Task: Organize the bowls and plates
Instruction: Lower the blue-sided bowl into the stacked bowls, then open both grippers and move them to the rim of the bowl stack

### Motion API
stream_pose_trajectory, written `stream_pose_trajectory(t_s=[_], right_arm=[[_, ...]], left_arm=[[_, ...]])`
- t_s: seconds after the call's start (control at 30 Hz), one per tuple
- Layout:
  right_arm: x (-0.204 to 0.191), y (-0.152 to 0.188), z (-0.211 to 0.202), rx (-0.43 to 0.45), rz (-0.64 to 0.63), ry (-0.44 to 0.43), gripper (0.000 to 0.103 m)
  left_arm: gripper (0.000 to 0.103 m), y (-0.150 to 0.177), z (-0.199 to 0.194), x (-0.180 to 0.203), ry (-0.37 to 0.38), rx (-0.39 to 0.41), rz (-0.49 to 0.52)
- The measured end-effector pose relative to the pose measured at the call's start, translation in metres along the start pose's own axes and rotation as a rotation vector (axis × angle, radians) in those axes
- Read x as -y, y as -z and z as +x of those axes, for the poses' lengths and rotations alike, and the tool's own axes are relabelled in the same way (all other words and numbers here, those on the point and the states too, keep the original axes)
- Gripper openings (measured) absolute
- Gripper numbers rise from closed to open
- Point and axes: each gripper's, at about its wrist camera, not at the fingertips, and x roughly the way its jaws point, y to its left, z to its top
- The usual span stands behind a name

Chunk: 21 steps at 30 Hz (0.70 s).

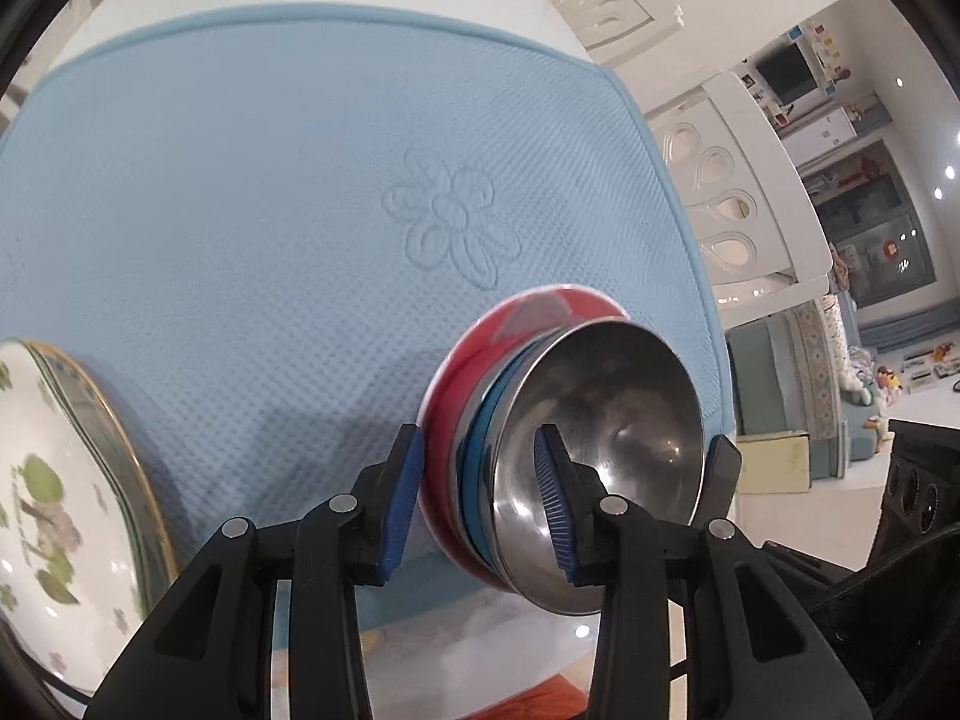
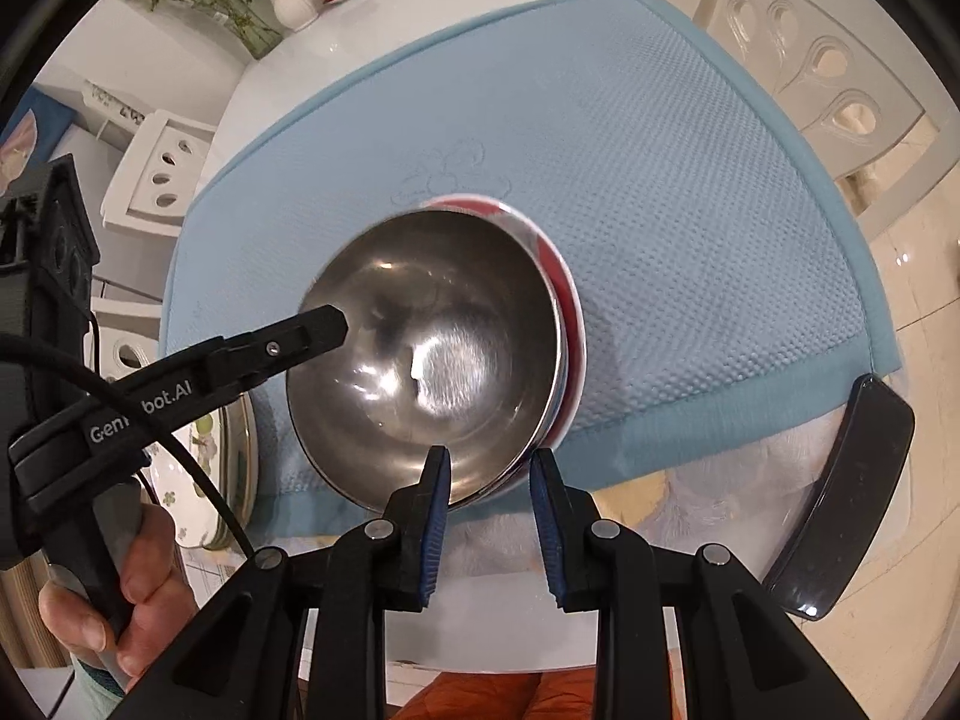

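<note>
A stack hangs tilted over the front edge of the light blue mat (image 1: 240,180) (image 2: 660,180). It is a red plate (image 1: 534,312) (image 2: 561,291), a blue dish (image 1: 480,480) and steel bowls (image 1: 612,420) (image 2: 432,336). My right gripper (image 2: 489,492) is shut on the stack's near rim, one pad inside the top bowl and one under the stack. My left gripper (image 1: 480,504) straddles the opposite rim. Its outer pad is at the red plate's edge and its inner pad stands slightly off the bowl wall. A white flowered plate (image 1: 48,480) (image 2: 180,498) lies left of the stack.
A black phone-like slab (image 2: 852,492) lies on the white table right of the mat's front corner. A white vase with flowers (image 2: 294,6) and a small red dish stand at the far end. White chairs ring the table. A hand (image 2: 144,600) holds the left gripper's handle.
</note>
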Motion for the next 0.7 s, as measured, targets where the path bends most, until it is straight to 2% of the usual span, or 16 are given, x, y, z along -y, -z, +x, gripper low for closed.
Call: stream_pose_trajectory(t_s=[0.17,0.33,0.53,0.6,0.7], right_arm=[[0.001,0.004,-0.008,0.016,0.002,-0.039,0.026],[-0.005,0.016,-0.031,0.085,-0.022,-0.069,0.026],[-0.020,0.030,-0.066,0.179,-0.092,-0.045,0.027],[-0.027,0.036,-0.077,0.208,-0.108,-0.038,0.030],[-0.036,0.043,-0.089,0.248,-0.116,-0.035,0.054]], left_arm=[[0.035,0.012,-0.016,0.001,-0.019,0.048,0.011],[0.035,0.027,-0.051,0.010,-0.080,0.166,0.046],[0.035,0.046,-0.092,0.028,-0.135,0.278,0.098],[0.035,0.052,-0.104,0.031,-0.139,0.306,0.107],[0.035,0.058,-0.118,0.035,-0.142,0.335,0.118]])
